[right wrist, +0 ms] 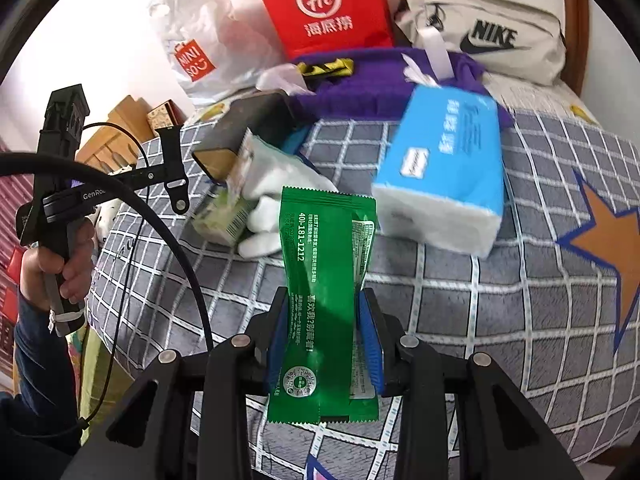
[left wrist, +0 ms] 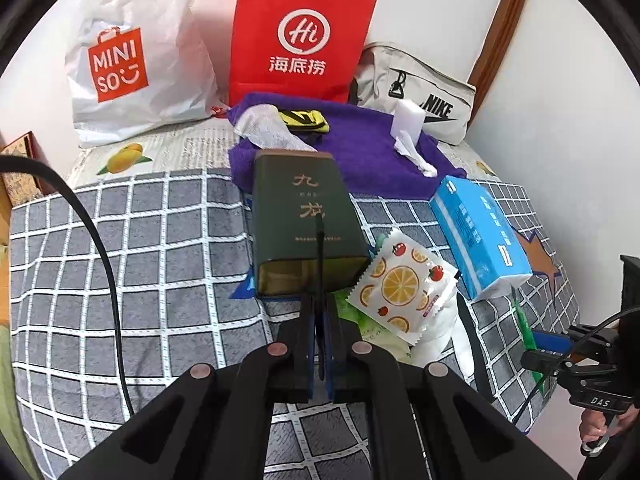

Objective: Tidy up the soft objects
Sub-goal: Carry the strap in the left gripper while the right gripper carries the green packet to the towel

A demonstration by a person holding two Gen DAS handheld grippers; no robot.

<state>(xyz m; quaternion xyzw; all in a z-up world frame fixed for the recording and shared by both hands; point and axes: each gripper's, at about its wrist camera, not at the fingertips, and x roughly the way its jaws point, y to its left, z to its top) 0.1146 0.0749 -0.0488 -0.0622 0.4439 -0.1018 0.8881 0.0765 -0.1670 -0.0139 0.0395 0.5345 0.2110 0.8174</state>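
My left gripper (left wrist: 319, 300) is shut on a thin black strap (left wrist: 320, 248), seen edge-on and standing up in front of a dark green tin (left wrist: 304, 208). In the right wrist view that strap (right wrist: 173, 160) hangs from the left gripper's tips, above the bed's left side. My right gripper (right wrist: 325, 296) is shut on a green sachet (right wrist: 326, 280), its blue pads pressing both sides, held above the checked bedspread (right wrist: 460, 312). An orange-print packet (left wrist: 404, 284), a blue tissue pack (right wrist: 444, 168), a white glove (right wrist: 276, 200) and a pale green packet (right wrist: 224, 216) lie on the bed.
A purple towel (left wrist: 360, 148) at the back carries crumpled white tissue (left wrist: 264, 124), a yellow-black item (left wrist: 308, 120) and a white roll (left wrist: 408, 120). Behind it stand a white Miniso bag (left wrist: 132, 60), a red paper bag (left wrist: 300, 40) and a Nike bag (left wrist: 424, 96). A person's hand (right wrist: 60, 264) grips the left handle.
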